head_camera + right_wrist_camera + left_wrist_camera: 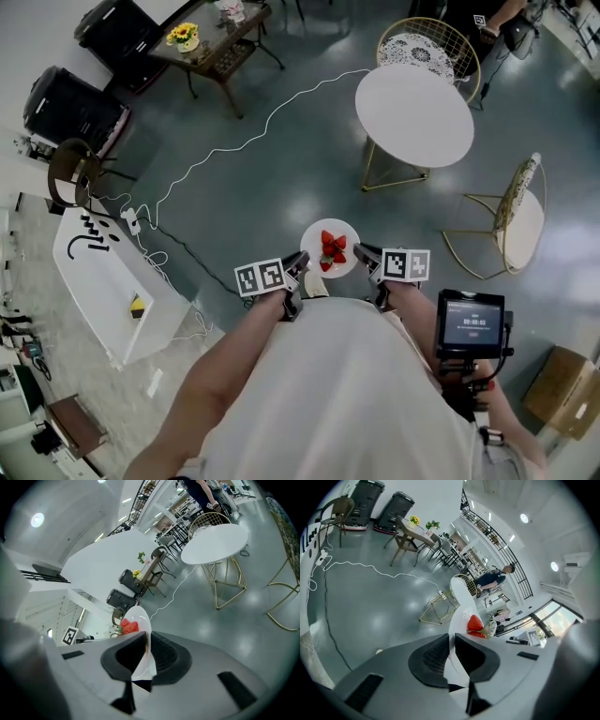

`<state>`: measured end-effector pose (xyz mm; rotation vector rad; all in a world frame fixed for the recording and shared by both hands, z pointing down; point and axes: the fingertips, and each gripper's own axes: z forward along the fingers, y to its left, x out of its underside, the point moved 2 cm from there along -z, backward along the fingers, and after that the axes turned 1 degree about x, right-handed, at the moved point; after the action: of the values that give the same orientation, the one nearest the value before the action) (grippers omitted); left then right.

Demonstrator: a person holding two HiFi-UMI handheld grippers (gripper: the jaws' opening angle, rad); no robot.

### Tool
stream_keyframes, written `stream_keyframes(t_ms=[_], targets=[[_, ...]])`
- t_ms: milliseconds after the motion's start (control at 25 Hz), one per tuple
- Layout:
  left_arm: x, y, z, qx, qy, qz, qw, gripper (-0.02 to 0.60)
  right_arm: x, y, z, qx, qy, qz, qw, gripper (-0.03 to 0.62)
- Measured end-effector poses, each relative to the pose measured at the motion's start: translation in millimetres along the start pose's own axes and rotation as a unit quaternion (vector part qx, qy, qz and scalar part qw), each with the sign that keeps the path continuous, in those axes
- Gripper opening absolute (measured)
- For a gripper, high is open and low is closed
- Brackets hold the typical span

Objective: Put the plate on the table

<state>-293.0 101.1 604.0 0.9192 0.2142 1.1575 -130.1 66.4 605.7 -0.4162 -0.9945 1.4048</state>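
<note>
Counter (414, 114): one, round, white; well ahead of the plate.
Left gripper (298, 266): fingers clenched on the plate's left rim.
Right gripper (366, 254): fingers clenched on the right rim.
Plate (316, 242): one, held above the floor between both grippers; likely stiff, light, glossy, breakable; opposite rims suit it, kept level.
Strawberries (332, 251): small heap on the plate; number unclear.

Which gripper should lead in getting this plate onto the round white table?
Right, probably. The left gripper and right gripper both clamp the plate, but the table stands ahead on the right gripper's side.
</note>
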Motion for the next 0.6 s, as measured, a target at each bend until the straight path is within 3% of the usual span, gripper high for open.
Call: stream_keyframes(t_ms=[400,600], targets=[[-57.9,12.2,-9.3,0.026,-0.015,0.004,0.9995,0.038,-41.8,29.0,34.0,0.015,-0.015,-0.018,1.000,0.038],[-109.1,46.5,-19.0,0.032,-0.024,-0.002,0.9992,0.038,-69.8,52.0,87.1,0.017,-0.016,-0.024,0.999,0.038]])
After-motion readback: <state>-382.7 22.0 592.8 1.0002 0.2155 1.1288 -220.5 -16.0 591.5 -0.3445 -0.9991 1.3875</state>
